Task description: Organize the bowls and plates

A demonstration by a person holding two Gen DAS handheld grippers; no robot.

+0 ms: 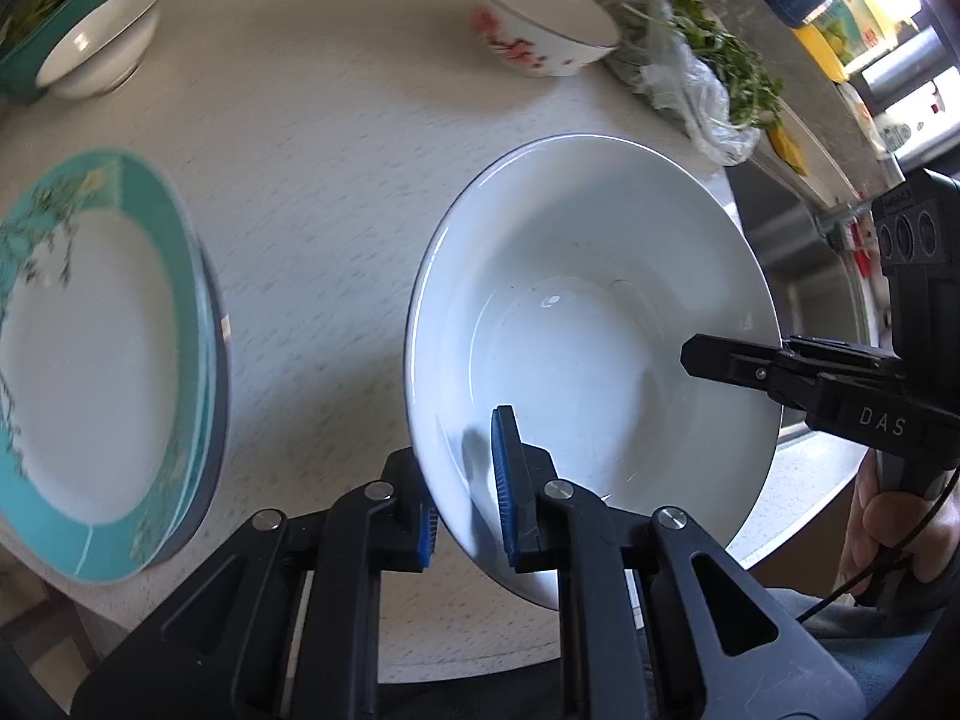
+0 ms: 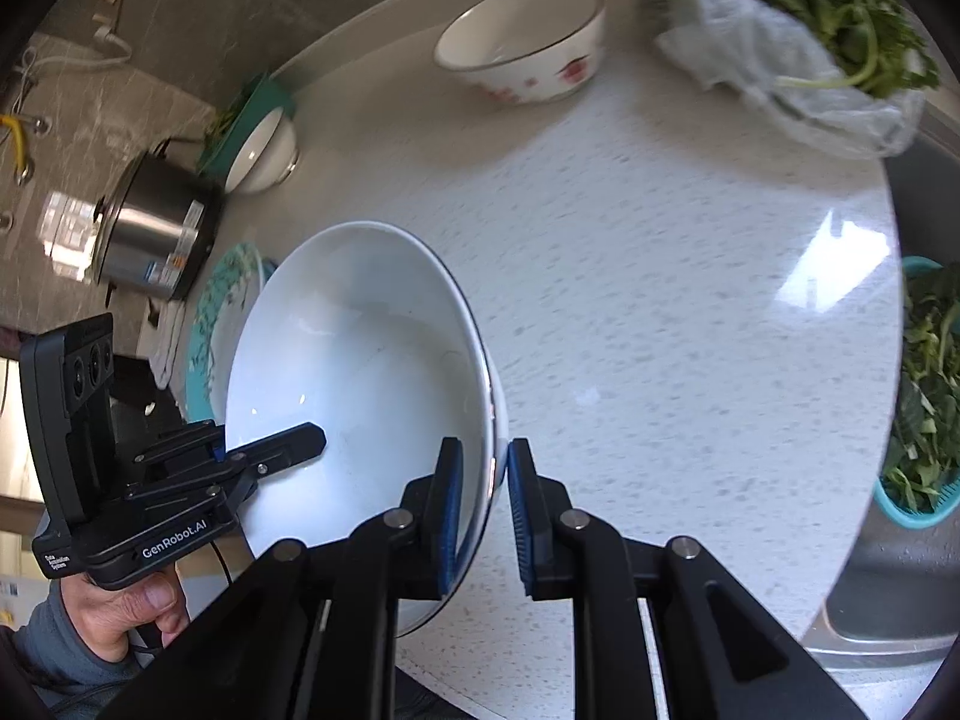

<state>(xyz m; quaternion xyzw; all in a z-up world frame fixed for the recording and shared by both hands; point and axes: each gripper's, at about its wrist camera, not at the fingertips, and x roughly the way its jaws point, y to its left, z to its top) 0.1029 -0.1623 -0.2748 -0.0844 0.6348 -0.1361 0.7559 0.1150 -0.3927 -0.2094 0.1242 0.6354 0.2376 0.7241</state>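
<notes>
**Large white bowl held at two rim points**

Left wrist view: our left gripper (image 1: 465, 480) clamps the near rim of the large white ceramic bowl (image 1: 594, 312), which is tilted above the speckled white countertop (image 1: 336, 168). The right gripper (image 1: 690, 354) grips the far rim. A teal-rimmed floral plate (image 1: 90, 360) lies alongside.

Right wrist view: our right gripper (image 2: 486, 510) pinches the bowl (image 2: 360, 348) rim; the left gripper (image 2: 312, 438) holds the opposite side. A red-patterned white bowl (image 2: 528, 42) stands beyond.

Bright daylight, counter glare (fisheye edges blurred).
</notes>
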